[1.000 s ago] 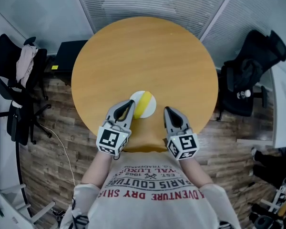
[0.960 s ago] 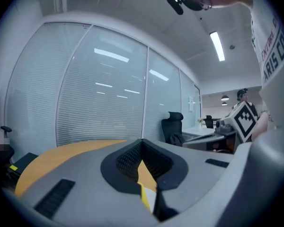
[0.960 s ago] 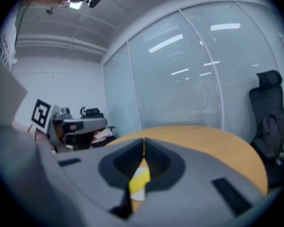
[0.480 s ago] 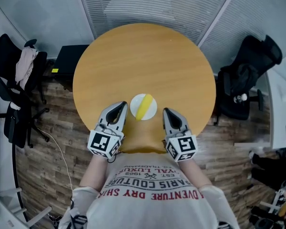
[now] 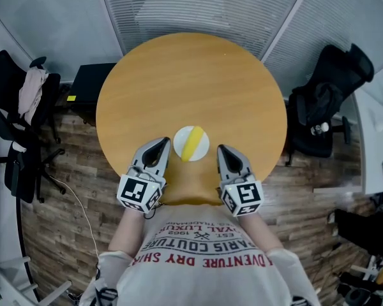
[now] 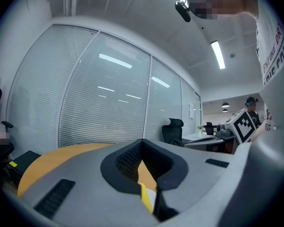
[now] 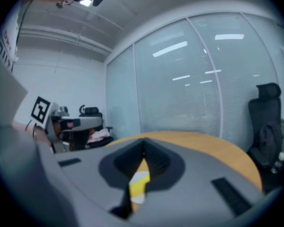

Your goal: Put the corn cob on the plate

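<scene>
Left fingers: pressed together at the tips, nothing clamped between them (only a sliver of yellow shows through the hollow behind the tips, in the left gripper view).
Right fingers: likewise closed tip to tip and empty.
Left gripper [image 5: 162,143]: points away from the person, about level, over the near rim of the table, its tip just beside the plate's left edge and apart from it.
Right gripper [image 5: 221,149]: mirrors it on the plate's right side, tipped slightly downward and near the plate without touching it.
Hands and arms: both marker cubes sit close to the person's chest, with the forearms tucked in and running back to the torso.
Corn cob [image 5: 193,143]: lies diagonally across the plate, between the two gripper tips.
Plate [image 5: 180,138]: small, white and round, on the table near the person's edge.
Table [image 5: 191,81]: round, wood-coloured top.
</scene>
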`<state>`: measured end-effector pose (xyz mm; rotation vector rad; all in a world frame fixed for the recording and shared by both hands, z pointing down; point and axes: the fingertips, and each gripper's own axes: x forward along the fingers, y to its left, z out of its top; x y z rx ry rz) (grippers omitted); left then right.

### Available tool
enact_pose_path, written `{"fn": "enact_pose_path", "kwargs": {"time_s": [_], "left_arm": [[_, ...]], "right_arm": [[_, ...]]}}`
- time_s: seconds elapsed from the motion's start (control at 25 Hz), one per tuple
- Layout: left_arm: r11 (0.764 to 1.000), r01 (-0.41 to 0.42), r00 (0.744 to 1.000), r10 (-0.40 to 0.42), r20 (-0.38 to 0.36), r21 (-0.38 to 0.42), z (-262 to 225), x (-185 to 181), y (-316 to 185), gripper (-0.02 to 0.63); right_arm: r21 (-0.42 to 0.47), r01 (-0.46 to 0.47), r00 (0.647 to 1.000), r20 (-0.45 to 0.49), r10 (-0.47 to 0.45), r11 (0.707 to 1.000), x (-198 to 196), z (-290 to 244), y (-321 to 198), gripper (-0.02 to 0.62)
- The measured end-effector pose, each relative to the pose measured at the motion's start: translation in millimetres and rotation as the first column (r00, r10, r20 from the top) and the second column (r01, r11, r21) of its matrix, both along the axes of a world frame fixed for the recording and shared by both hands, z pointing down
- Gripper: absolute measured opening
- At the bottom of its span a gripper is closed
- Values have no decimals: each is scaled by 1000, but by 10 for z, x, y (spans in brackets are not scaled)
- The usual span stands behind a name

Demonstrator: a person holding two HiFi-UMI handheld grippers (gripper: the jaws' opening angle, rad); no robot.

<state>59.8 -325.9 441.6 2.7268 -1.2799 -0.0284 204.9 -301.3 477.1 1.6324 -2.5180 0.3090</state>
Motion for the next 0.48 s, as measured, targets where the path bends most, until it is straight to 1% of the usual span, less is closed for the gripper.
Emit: {"fn": "enact_pose_path", "kwargs": {"time_s": [0.48], "left_arm": [[1000, -21, 1000, 21, 13, -1, 41, 113, -17, 32]], "right_arm": [[3, -17, 1000, -13, 17, 1000, 51, 6, -37, 29]]}}
